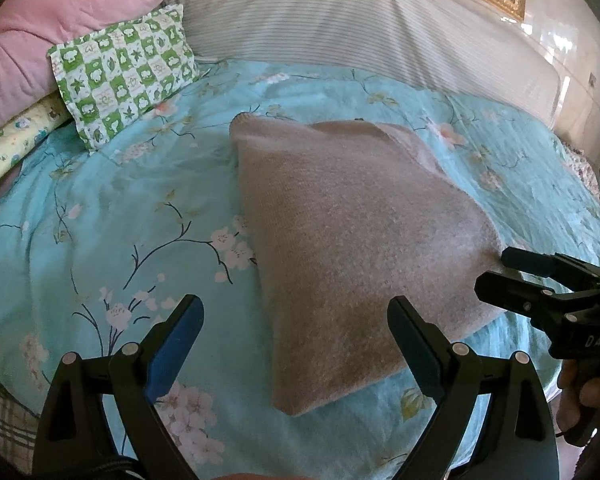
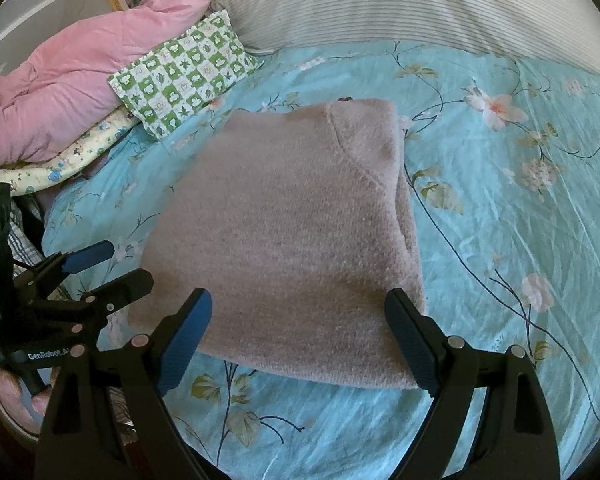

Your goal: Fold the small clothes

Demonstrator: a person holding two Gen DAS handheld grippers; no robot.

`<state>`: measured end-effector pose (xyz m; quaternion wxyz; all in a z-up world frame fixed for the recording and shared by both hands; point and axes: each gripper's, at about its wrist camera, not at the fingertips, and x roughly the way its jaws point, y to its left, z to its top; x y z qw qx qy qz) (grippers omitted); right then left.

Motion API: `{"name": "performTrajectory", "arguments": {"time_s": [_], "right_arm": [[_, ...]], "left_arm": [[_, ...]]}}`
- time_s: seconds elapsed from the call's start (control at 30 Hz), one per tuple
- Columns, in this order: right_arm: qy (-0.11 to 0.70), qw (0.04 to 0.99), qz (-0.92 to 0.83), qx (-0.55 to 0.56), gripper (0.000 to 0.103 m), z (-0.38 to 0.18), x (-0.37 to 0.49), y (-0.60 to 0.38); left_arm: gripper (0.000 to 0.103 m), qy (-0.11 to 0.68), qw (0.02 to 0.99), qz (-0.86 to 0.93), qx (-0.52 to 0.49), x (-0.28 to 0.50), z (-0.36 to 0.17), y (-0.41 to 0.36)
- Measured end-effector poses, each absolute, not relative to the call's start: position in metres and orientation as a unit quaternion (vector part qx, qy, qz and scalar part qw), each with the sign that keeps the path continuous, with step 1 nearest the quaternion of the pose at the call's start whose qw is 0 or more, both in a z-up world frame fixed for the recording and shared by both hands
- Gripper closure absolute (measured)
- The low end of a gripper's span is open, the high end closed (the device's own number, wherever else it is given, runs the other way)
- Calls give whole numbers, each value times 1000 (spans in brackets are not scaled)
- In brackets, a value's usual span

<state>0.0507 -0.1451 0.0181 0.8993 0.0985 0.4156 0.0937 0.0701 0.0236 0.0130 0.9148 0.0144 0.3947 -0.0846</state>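
Sweater (image 2: 292, 232), pinkish-beige knit, lies mid-bed on the floral sheet (image 2: 500, 220), already folded into a compact rectangle w/ neckline at the far end, sleeves tucked out of sight. Looks nearly done; maybe one more fold near-to-far or just smoothing left. Long axis runs near-far, collar pointing toward the striped pillow (image 2: 420, 4). Left gripper (image 1: 296, 344) & right gripper (image 2: 300, 340) both spread wide, empty, hovering at its near edge.

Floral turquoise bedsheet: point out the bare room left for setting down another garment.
Widest bare stretch of the floral turquoise bedsheet lies right of the folded pinkish-grey knit sweater, bordered behind by the striped white bolster. Crowded at far left: green-and-white checked pillow and pink quilt.
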Motion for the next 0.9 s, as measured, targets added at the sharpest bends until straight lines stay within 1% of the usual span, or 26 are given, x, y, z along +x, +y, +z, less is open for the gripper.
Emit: {"name": "performTrajectory", "arguments": {"time_s": [0.23,0.9], "right_arm": [[417,899,94,94,15,19,52,-147],[419,898,100,88,14,20,52,-148]], "left_arm": [[9,398,912,-94,-2,72,13,28],[9,392,915,-98,-8,67,17,26]]}}
